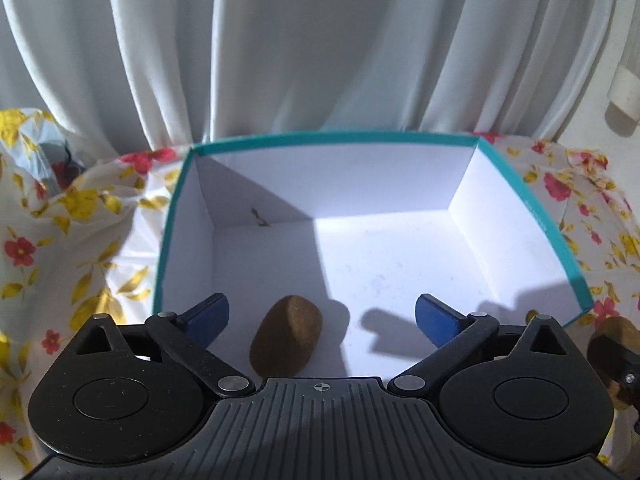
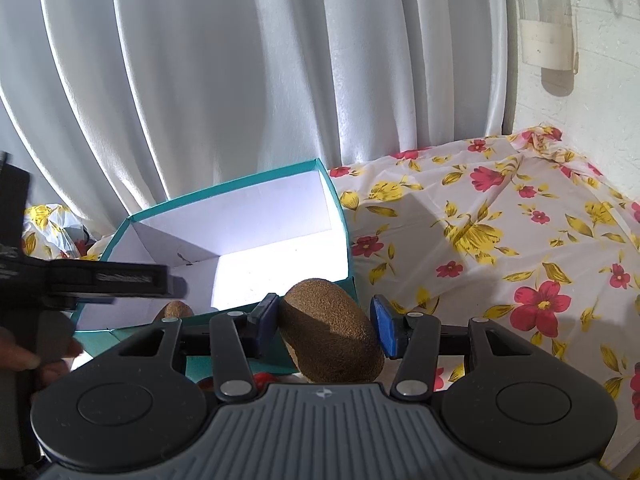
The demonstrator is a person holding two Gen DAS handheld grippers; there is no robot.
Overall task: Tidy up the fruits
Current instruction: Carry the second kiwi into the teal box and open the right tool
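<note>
my left gripper (image 1: 322, 312) is wide open over one kiwi (image 1: 286, 338) lying in the box (image 1: 532, 204) — my right gripper (image 2: 324, 326) clamps another kiwi (image 2: 330, 330) across its soft, fuzzy middle — i squeeze gently.

Second kiwi (image 1: 612, 344) perhaps edge-cropped.

A bench draped in a floral cloth (image 2: 500, 240) with red and yellow flowers. An open teal box (image 1: 558, 236) stands directly on it.
</note>
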